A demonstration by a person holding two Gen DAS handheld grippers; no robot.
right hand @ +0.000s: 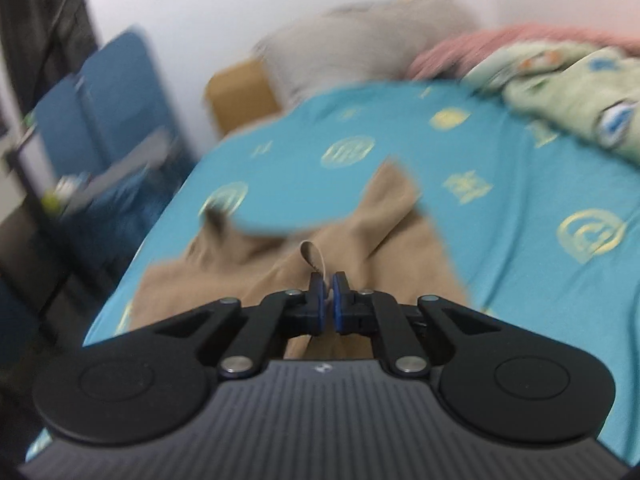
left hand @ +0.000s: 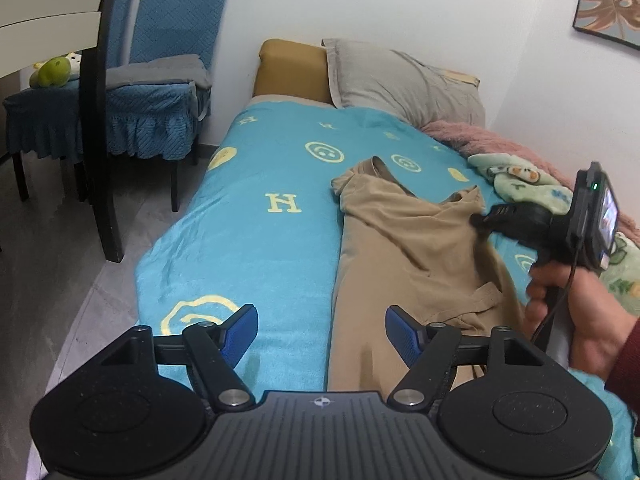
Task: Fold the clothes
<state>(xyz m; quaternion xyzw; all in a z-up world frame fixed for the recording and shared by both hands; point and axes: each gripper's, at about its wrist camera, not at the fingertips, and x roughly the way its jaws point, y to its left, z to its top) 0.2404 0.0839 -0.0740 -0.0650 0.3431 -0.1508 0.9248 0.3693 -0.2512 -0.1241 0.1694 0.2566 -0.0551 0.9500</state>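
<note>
A tan garment (left hand: 400,248) lies crumpled along the right half of a turquoise bed sheet (left hand: 256,240). My left gripper (left hand: 322,334) hangs open above the garment's near left edge, one blue pad over the sheet and the other over the cloth, with nothing between them. A hand holds my right gripper (left hand: 480,220) at the garment's far right edge, where the cloth tents up toward its tip. In the blurred right wrist view that gripper (right hand: 329,304) is shut, its pads pinching a thin fold of the garment (right hand: 400,248), and a small tan loop (right hand: 310,256) sticks up just ahead.
A grey pillow (left hand: 400,80) and a mustard cushion (left hand: 292,68) sit at the head of the bed. Pink and green blankets (left hand: 516,180) are bunched along the right wall. Blue-covered chairs (left hand: 160,92) and a dark table leg (left hand: 96,128) stand on the floor at left.
</note>
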